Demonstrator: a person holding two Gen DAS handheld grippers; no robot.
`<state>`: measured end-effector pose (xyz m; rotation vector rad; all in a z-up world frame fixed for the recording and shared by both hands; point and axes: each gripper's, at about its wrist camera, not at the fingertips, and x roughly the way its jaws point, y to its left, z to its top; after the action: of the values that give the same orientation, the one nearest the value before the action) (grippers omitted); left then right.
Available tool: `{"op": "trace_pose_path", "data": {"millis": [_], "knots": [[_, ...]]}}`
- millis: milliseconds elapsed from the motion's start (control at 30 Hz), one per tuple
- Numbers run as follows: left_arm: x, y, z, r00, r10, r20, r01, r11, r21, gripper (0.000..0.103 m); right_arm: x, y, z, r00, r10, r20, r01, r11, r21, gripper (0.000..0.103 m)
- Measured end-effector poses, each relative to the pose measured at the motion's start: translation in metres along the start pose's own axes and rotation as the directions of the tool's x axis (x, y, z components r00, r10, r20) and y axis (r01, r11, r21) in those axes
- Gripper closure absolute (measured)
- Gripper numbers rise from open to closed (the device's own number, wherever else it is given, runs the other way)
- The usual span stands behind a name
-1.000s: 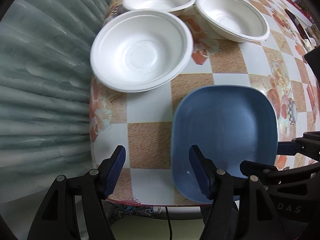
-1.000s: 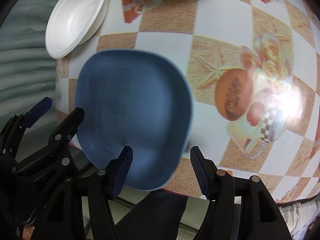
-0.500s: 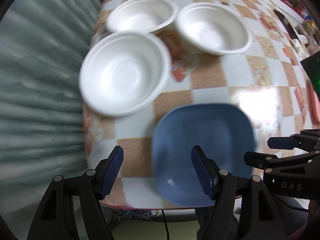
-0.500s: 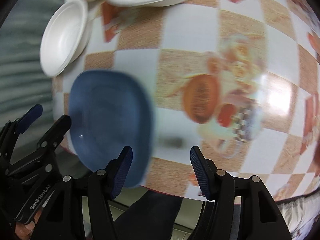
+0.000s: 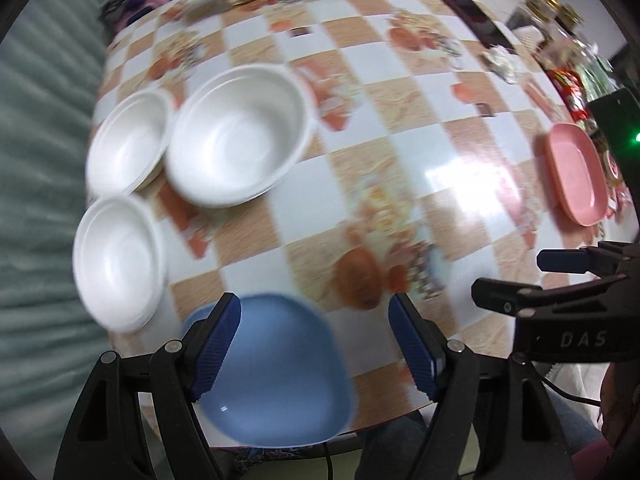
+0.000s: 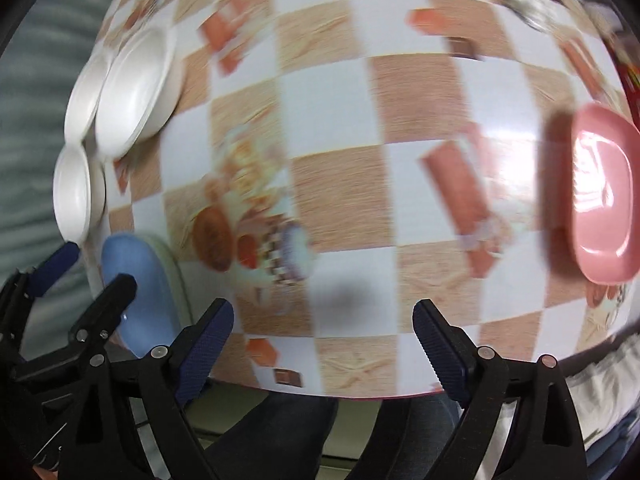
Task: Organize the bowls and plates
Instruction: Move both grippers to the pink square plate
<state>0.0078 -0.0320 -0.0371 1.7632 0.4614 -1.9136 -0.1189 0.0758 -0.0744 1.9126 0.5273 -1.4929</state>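
Note:
A blue square plate (image 5: pixel 280 376) lies at the table's near edge, between the fingers of my open, empty left gripper (image 5: pixel 316 348); it also shows in the right wrist view (image 6: pixel 140 292). Three white bowls (image 5: pixel 236 136) (image 5: pixel 126 148) (image 5: pixel 120 260) sit at the left; they also show in the right wrist view (image 6: pixel 134 92). A pink plate (image 5: pixel 578 174) lies at the right edge, also in the right wrist view (image 6: pixel 604 196). My right gripper (image 6: pixel 324 344) is open and empty over the near table edge.
The table has an orange and white checked cloth (image 5: pixel 400 120). Jars, a phone and packets (image 5: pixel 560 24) crowd the far and right rim. A grey-green curtain (image 5: pixel 36 160) hangs at the left. The person's legs (image 6: pixel 280 432) are below the near edge.
Both grippers have pulled back and swung right. The blue plate now sits lower in both views, and the pink plate has come into view. The frames are motion-blurred.

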Motion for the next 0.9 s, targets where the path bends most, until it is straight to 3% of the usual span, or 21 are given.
{"op": "trace_pose_path", "data": {"millis": [367,433,500,667,900], "knots": [[0.008,-0.092,0.040,0.999,-0.025,-0.033,0.030,0.986,0.163,0.023,-0.035,-0.096,0.003,0.996,0.033,0.079,-0.048,0.978,0.203,0.011],[0.010,-0.107,0.047,0.998,-0.039,-0.047,0.047,0.984,0.174,0.023,-0.046,-0.116,0.002,0.994,0.014,0.110,-0.038,0.975,0.217,0.011],[0.014,-0.124,0.056,0.996,-0.058,-0.064,0.068,0.981,0.179,0.023,-0.054,-0.134,0.002,0.991,-0.014,0.131,-0.017,0.973,0.229,0.000],[0.022,-0.167,0.081,0.992,-0.093,-0.086,0.108,0.977,0.184,0.023,-0.071,-0.188,0.000,0.984,-0.072,0.164,0.020,0.955,0.297,0.000],[0.036,-0.216,0.111,0.990,-0.100,-0.097,0.116,0.976,0.183,0.023,-0.080,-0.256,0.007,0.982,-0.141,0.128,0.085,0.927,0.365,0.000]]}}
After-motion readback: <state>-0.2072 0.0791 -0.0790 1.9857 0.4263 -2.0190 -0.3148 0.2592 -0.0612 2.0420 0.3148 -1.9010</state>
